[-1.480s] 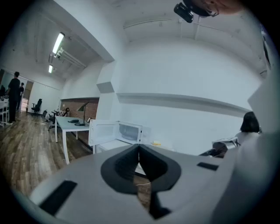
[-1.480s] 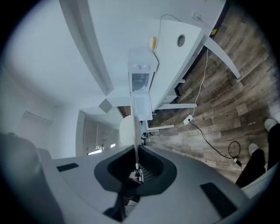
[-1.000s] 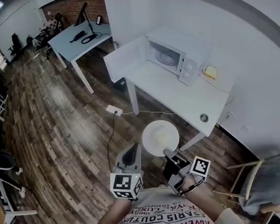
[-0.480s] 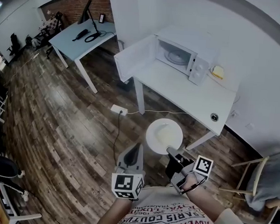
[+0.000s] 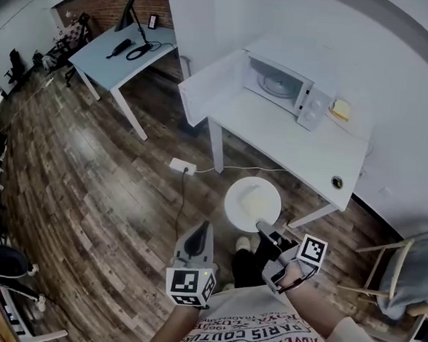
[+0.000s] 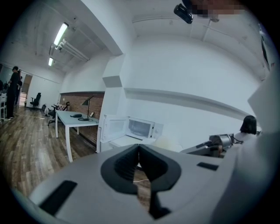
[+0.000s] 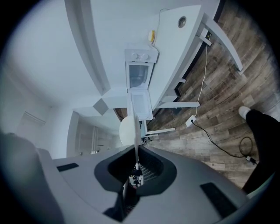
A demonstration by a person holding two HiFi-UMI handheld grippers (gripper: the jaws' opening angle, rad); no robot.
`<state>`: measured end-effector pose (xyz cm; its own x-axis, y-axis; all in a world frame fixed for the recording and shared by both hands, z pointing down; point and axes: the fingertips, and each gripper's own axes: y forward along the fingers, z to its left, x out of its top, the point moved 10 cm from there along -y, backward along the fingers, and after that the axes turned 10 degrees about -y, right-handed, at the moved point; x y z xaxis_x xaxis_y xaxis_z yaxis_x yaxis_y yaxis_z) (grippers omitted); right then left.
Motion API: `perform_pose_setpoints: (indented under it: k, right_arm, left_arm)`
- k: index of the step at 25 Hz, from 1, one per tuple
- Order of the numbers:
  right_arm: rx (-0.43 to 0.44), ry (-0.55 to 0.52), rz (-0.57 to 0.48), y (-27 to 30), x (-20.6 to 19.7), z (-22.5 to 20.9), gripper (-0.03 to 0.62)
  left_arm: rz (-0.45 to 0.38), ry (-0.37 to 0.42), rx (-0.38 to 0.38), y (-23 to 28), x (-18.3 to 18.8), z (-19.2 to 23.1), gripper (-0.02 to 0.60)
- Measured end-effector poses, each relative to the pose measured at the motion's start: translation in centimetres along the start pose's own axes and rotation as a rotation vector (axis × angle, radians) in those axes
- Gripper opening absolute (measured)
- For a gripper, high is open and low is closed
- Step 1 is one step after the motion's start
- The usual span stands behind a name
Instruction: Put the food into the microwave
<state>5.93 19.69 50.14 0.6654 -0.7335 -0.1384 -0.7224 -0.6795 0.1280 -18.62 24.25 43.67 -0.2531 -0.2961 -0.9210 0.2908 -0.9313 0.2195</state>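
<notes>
Closer to the open microwave (image 5: 289, 88) on the white table (image 5: 289, 139) has been brought the plate (image 5: 232, 197) of food (image 5: 254, 204), clamped at its rim by the right gripper (image 5: 262, 228), while the left gripper (image 5: 201, 235) is seen with jaws pressed together, empty.

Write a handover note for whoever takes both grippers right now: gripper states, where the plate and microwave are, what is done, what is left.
Left gripper: shut, empty, held out beside the plate.
Right gripper: shut on the rim of the white plate, which carries pale food and hangs over the floor, short of the table.
Microwave: on the white table ahead, door swung open.
Done: plate picked up, door open.
Left: reach the table, slide the plate into the microwave, let go.
</notes>
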Motion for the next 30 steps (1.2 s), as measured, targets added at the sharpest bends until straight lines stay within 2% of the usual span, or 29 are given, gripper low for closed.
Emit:
perform_pose_setpoints:
  k: [7,14,19,25,30]
  right_arm:
    - [0.003,0.028,0.011,5.5,6.4,-0.8,0.025]
    - [-0.003,0.002,-0.022,10.8,15.7,-0.6,0.025]
    - [-0.005,0.002,-0.047,14.4,21.4,-0.8,0.023]
    - [-0.032,0.03,-0.083,17.1,25.3,-1.3,0.025]
    - [-0.059,0.039,-0.162,19.6,28.2,-1.9,0.025]
  left_arm:
    - [-0.003,-0.003,0.016,8.3,2.4,1.7,0.006]
    - [-0.024,0.0,-0.024,19.7,6.3,1.9,0.006]
    - [-0.019,-0.005,-0.034,26.0,7.9,2.4,0.006]
    - [0.024,-0.012,-0.068,32.1,9.2,3.2,0.006]
    - [0.06,0.004,-0.15,38.4,10.7,4.1,0.006]
